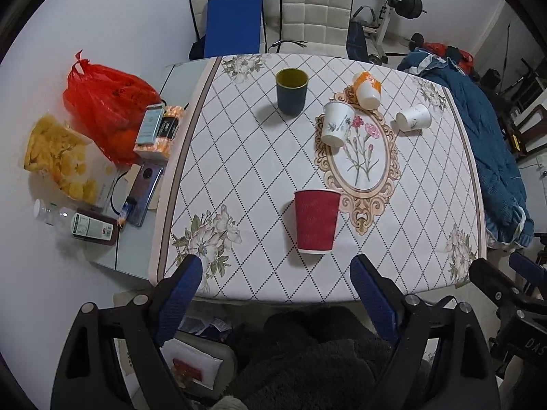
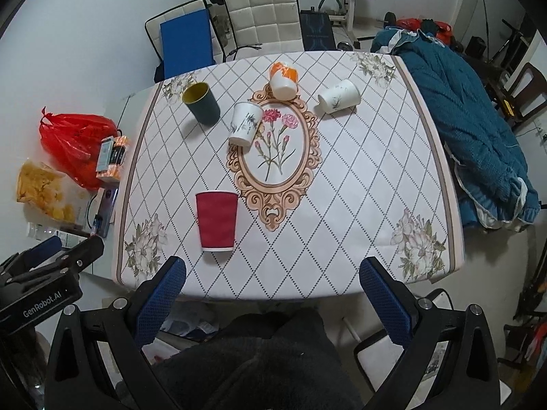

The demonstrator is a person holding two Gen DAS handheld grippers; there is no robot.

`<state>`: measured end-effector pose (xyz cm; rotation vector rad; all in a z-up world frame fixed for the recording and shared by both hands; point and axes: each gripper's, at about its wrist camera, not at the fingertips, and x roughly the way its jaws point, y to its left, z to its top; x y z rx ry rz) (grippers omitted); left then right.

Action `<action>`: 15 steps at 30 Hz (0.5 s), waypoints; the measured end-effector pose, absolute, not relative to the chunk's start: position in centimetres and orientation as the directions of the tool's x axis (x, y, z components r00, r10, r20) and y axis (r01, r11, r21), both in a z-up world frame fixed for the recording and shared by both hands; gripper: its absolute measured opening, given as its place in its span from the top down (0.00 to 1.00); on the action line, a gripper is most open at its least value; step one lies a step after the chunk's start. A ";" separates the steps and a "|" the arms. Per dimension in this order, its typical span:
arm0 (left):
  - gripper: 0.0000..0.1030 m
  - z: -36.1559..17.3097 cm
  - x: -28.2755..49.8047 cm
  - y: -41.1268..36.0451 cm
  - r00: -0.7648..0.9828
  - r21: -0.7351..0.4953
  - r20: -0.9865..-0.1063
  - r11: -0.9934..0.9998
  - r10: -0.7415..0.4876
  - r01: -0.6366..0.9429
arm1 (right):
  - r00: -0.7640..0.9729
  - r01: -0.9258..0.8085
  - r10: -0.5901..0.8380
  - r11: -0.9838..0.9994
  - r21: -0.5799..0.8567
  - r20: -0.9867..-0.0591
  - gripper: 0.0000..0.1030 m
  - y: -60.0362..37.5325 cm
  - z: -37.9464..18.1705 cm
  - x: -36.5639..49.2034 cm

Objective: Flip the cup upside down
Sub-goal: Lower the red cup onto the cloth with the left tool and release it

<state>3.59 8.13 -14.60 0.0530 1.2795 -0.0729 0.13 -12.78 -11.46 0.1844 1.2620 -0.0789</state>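
Several cups stand or lie on the patterned tablecloth (image 1: 259,157) (image 2: 359,177). A red paper cup (image 1: 316,220) (image 2: 217,220) is nearest me, wider end away from me. A dark cup with a yellow inside (image 1: 291,91) (image 2: 201,103) stands upright with its mouth up. A white floral cup (image 1: 336,123) (image 2: 245,123), an orange-and-white cup (image 1: 367,89) (image 2: 283,80) and another white cup (image 1: 413,118) (image 2: 339,96) lie further back. My left gripper (image 1: 277,266) and right gripper (image 2: 273,270) are open and empty, held back above the table's near edge.
A red plastic bag (image 1: 106,106) (image 2: 73,140), a bag of chips (image 1: 58,157), small boxes and a phone (image 1: 142,194) sit on the left side surface. A blue quilted coat (image 1: 485,143) (image 2: 471,130) lies over the right side. Chairs (image 1: 314,13) stand behind the table.
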 end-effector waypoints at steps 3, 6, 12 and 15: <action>0.14 -15.9 4.0 9.3 0.295 0.029 -0.955 0.998 0.012 0.053 | 0.301 0.140 0.037 0.987 0.083 -0.953 0.00 -11.8 -12.1 0.6; 0.14 -17.7 4.5 10.7 0.269 0.049 -0.962 0.999 0.045 0.006 | 0.275 0.098 0.032 0.993 0.061 -0.961 0.00 -10.9 -13.3 1.8; 0.14 -22.2 5.6 14.0 0.214 0.098 -0.970 0.990 0.118 -0.104 | 0.247 -0.119 -0.006 0.992 -0.037 -0.969 0.00 -7.8 -16.9 5.8; 0.14 -24.3 6.1 15.2 0.172 0.105 -0.976 0.982 0.133 -0.159 | 0.252 -0.332 -0.074 0.930 -0.158 -0.965 0.00 -5.0 -19.2 8.0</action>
